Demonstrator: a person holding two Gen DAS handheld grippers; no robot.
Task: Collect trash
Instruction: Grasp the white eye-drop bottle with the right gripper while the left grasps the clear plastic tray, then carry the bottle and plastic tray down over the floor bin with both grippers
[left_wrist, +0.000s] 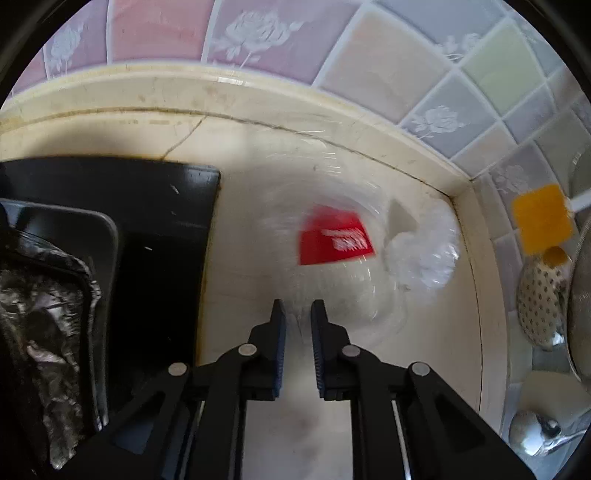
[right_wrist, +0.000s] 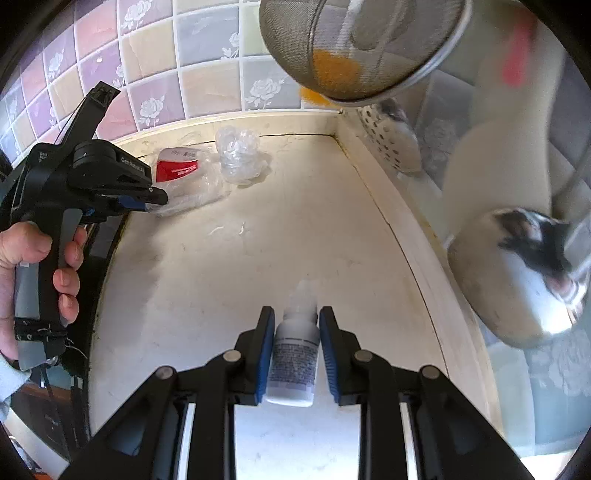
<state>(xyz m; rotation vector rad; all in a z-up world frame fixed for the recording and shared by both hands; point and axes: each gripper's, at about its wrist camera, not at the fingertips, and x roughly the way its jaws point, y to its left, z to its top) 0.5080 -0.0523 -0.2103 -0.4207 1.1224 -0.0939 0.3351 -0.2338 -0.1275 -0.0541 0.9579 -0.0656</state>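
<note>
A clear plastic wrapper with a red label (left_wrist: 334, 240) lies on the cream counter, also in the right wrist view (right_wrist: 181, 170). My left gripper (left_wrist: 298, 317) is shut on the wrapper's near edge; it also shows in the right wrist view (right_wrist: 155, 201). A crumpled clear plastic piece (left_wrist: 424, 251) lies just right of the wrapper, near the wall corner (right_wrist: 240, 155). My right gripper (right_wrist: 297, 332) is shut on a small white bottle (right_wrist: 295, 350) and holds it over the counter.
A black stove top (left_wrist: 147, 221) with a foil-lined tray (left_wrist: 44, 314) is at the left. A mesh strainer (right_wrist: 362, 44), perforated ladle (left_wrist: 543, 299), steel ladle (right_wrist: 517, 280) and yellow tag (left_wrist: 543, 218) hang on the tiled right wall.
</note>
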